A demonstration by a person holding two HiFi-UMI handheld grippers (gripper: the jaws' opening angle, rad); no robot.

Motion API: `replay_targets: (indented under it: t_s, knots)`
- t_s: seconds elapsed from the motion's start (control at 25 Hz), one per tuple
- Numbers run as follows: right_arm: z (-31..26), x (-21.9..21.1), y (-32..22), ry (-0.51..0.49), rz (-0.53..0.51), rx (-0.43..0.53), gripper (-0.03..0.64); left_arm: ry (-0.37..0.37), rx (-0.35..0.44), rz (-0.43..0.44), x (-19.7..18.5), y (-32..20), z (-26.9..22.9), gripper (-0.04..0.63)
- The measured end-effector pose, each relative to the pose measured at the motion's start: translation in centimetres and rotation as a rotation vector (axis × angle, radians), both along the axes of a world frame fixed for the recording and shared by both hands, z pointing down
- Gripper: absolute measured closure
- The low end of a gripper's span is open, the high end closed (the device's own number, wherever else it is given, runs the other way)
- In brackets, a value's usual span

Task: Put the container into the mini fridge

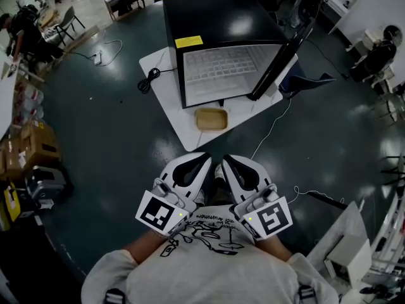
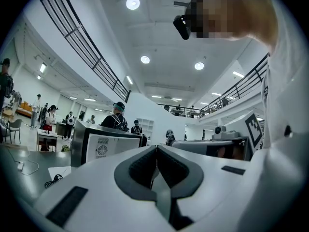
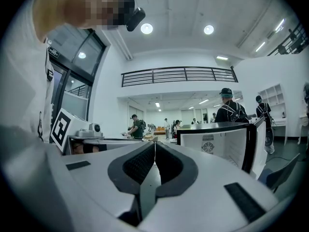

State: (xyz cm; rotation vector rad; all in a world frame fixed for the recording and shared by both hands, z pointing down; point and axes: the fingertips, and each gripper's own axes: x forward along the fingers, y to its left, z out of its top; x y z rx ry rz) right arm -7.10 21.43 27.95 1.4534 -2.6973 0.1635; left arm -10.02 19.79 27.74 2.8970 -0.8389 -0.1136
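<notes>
**Container on the board before the open mini fridge; both grippers closed and empty**

Container [image 1: 211, 119]: a shallow tan tub, rectangular with rounded corners. It lies flat on a white board [image 1: 166, 100] spread on the dark floor. It sits close to the board's near edge, just in front of the mini fridge [image 1: 215, 18]; whether it has a lid cannot be told.

The fridge is black, with a yellow label [image 1: 188, 42] on its top. Its door [image 1: 278, 59] stands swung open at the right, exposing a pale wire shelf [image 1: 224, 71].

A black cable [image 1: 149, 80] lies coiled at the board's left corner. A thin white cable [image 1: 272, 128] runs off its right edge across the floor. Cardboard boxes [image 1: 31, 147] stand well apart at the far left.

The container lies between the fridge's opening and the grippers.

The left gripper [image 1: 204, 159] and right gripper [image 1: 225, 159] are held side by side, close in front of the person's chest. They lie about level, with tips toward the container and well apart from it.

Each gripper view shows its jaws pressed pad to pad with nothing between them. The marker cubes [image 1: 156, 212] sit at the rear, near the sleeves.
</notes>
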Motion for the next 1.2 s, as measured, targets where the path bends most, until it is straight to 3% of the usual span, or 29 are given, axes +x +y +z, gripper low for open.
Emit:
replay_targets:
  t_s: [0.6,0.8,1.2]
  knots:
    - [0.3,4.9,-5.2,-0.006,-0.031,-0.002,0.589,0.012,-0.019,-0.036,4.8,-4.9,-0.1,0.580]
    - [0.3,7.0,-7.3,-0.006,-0.040,-0.005,0.589,-0.012,0.009,-0.043,6.8,-7.1,0.1,0.578]
    - [0.9,10.2,-11.5,-0.019,-0.066,-0.014,0.588,-0.031,-0.007,-0.069,10.0,-11.2,0.8,0.578]
